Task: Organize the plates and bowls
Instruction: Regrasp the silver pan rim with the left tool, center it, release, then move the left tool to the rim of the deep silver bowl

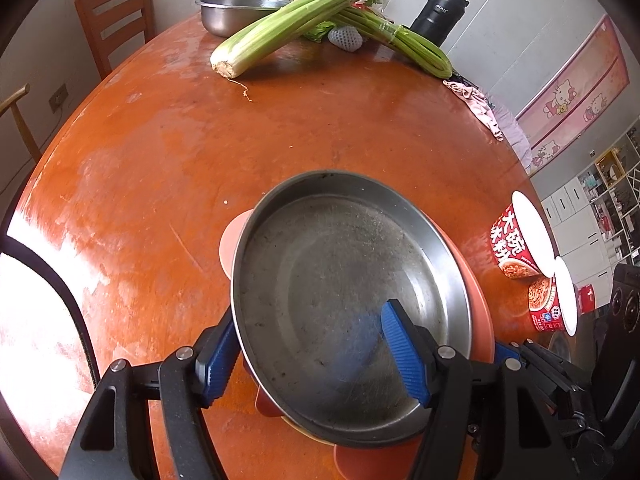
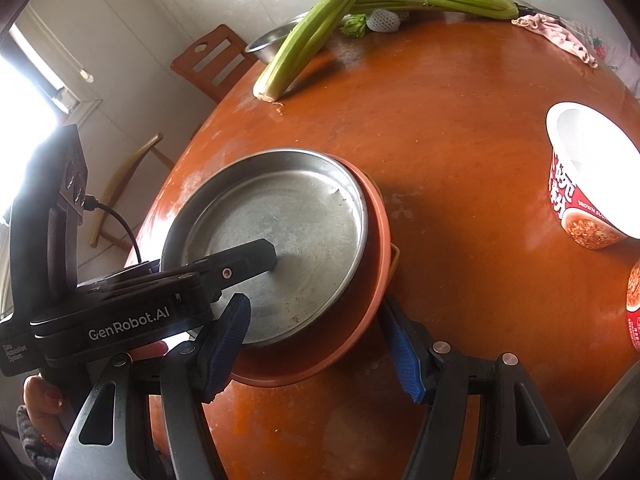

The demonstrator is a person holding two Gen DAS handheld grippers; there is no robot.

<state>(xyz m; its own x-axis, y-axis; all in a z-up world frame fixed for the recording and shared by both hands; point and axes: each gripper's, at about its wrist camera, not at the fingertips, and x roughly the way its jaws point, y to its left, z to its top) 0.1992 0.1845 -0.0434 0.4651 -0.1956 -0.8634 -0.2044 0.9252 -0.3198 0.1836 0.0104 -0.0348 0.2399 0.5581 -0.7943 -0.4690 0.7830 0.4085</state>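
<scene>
A scratched steel plate [image 1: 344, 280] [image 2: 280, 232] lies on top of an orange plate [image 1: 478, 304] [image 2: 340, 344] on the round orange table [image 1: 168, 184]. More pink and yellow rims peek out beneath the stack. My left gripper [image 1: 310, 314] is open and straddles the steel plate's near rim. One pad is outside against the rim and the other is over the plate's floor. In the right wrist view its black finger [image 2: 256, 258] reaches into the plate. My right gripper [image 2: 314, 304] is open and straddles the orange plate's near edge, with the right pad [image 2: 404, 352] outside the rim.
Two celery bundles [image 1: 288, 28], a steel bowl [image 1: 232, 10], a black flask [image 1: 438, 12] and a foam-wrapped fruit [image 1: 346, 38] sit at the table's far side. Two red noodle cups [image 1: 520, 240] [image 2: 588, 184] stand at the right edge. A pink cloth [image 1: 476, 104] hangs there, and a wooden chair [image 1: 116, 16] stands behind.
</scene>
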